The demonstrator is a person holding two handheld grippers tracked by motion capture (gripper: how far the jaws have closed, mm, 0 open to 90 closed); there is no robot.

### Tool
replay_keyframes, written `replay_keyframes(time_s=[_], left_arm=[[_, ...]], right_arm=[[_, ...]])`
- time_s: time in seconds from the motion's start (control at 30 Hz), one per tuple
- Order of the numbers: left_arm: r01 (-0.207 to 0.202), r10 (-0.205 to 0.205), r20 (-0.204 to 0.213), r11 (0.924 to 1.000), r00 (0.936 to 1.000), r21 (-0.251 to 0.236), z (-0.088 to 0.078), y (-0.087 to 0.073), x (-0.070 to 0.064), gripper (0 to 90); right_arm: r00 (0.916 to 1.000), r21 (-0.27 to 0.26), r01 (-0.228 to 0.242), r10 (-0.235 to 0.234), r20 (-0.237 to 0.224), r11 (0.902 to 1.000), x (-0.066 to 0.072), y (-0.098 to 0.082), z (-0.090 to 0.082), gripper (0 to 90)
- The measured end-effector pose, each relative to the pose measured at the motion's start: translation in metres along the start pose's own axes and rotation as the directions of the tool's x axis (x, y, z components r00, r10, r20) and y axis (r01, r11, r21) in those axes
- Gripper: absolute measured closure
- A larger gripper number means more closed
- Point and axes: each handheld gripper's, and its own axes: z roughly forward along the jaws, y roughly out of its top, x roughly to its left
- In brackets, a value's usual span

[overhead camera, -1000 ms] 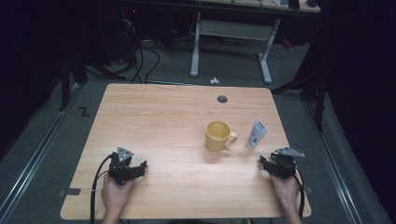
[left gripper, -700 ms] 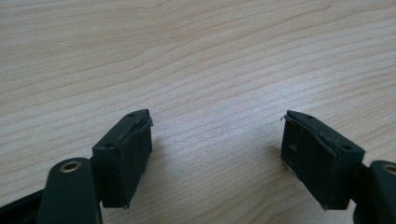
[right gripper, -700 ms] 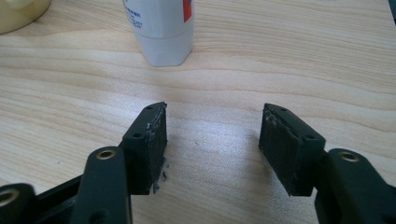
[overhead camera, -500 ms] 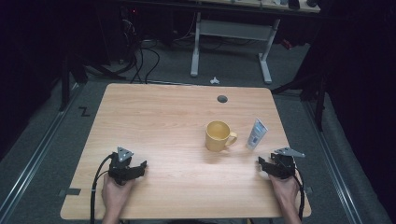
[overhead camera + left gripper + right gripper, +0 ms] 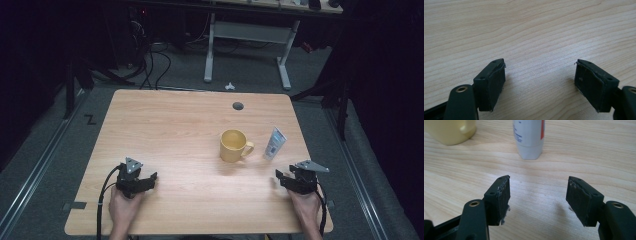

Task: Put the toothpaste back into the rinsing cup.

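Table: a light wooden table top (image 5: 175, 130) with a small round grey grommet hole (image 5: 238, 106) near its far edge.
Mug: a pale yellow ceramic mug (image 5: 233, 145) stands upright right of centre, its handle turned to the right; in the right gripper view it sits at the far left (image 5: 450, 131).
Tube: a white plastic tube with blue print (image 5: 274, 143) stands on its cap just right of the mug's handle, apart from it; in the right gripper view it rises directly ahead (image 5: 529, 137), showing a red stripe along one side.
Right gripper: the black right gripper (image 5: 284, 178), held in a hand at the near right corner, points towards the tube, which stands near but beyond the pads. Its jaws have just been opening and stand wide apart (image 5: 538, 195), with bare wood between them.
Left gripper: the black left gripper (image 5: 147, 178), held in a hand at the near left, rests low over the table, well apart from mug and tube. Its jaws are spread wide (image 5: 540, 82), with nothing between the pads.
Cables: a black cable (image 5: 102, 200) trails from the left gripper towards the near edge.
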Motion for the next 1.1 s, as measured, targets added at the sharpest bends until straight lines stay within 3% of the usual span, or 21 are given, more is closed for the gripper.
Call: replay_keyframes(time_s=[0.67, 1.1], left_arm=[[0.000, 0.000, 0.000, 1.0000, 1.0000, 0.000, 0.000, 0.000, 0.000, 24.8], [0.000, 0.000, 0.000, 1.0000, 1.0000, 0.000, 0.000, 0.000, 0.000, 24.8]], right_arm=[[0.9994, -0.049, 0.021, -0.022, -0.025, 0.9986, 0.026, -0.001, -0.012, 42.9], [0.9997, -0.062, 0.002, -0.004, -0.025, 0.9981, 0.029, 0.012, -0.013, 48.1]])
